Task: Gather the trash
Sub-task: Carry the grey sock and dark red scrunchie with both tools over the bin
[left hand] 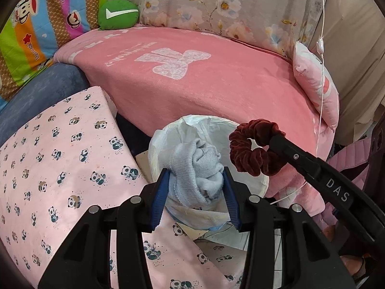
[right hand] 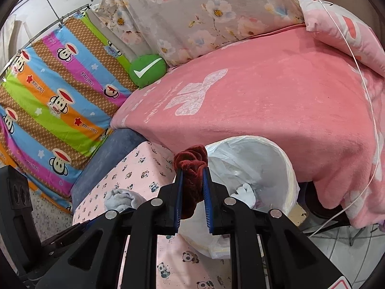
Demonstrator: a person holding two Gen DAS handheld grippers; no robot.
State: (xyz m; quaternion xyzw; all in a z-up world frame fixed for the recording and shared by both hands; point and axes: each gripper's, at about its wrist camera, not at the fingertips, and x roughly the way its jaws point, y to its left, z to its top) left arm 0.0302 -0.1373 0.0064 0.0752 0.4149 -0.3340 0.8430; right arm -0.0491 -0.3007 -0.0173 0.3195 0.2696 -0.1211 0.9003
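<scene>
Here the left gripper (left hand: 196,187) has its jaws closed on a balled-up pale blue-grey sock (left hand: 199,171), soft and ribbed, held over the mouth of the white-lined trash bin (right hand: 286,168). The right gripper (right hand: 192,180) pinches a dark red velvet scrunchie (right hand: 191,166), crinkled and ring-shaped, just beside the bin's rim. The bin stands between a pink blanket (left hand: 216,91) and a panda-print cushion (left hand: 60,156).
</scene>
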